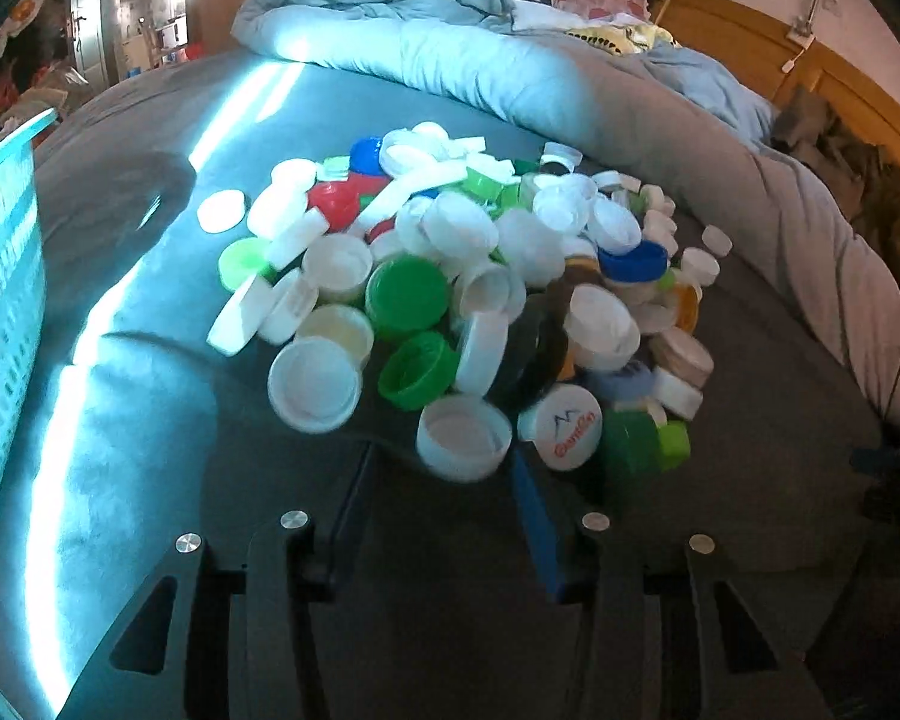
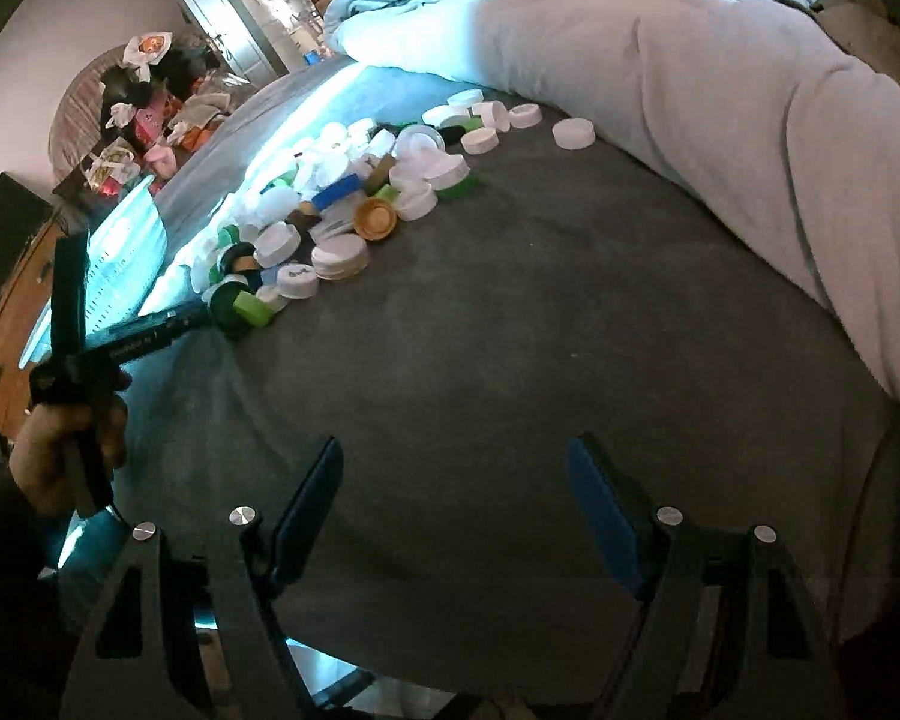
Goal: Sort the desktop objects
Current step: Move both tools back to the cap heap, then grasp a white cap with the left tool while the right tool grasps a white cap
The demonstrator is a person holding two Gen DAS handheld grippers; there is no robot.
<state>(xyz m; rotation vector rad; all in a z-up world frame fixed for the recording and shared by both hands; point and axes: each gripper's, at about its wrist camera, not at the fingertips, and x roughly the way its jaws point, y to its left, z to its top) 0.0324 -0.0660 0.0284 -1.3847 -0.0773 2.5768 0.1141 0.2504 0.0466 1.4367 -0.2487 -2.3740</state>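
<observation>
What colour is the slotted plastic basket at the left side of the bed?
The slotted plastic basket is turquoise; the left wrist view shows it best.

I see the bottle caps (image 1: 450,276) as smooth plastic, most of them a little glossy, in white, green, blue and red. They lie on a grey bed sheet (image 2: 540,330) of matt, soft cloth. The quilt (image 1: 600,102) behind looks like puffy matt fabric. The basket (image 1: 0,300) is turquoise perforated plastic. My gripper frames look matt black, with shiny metal screw heads (image 1: 294,519).
</observation>
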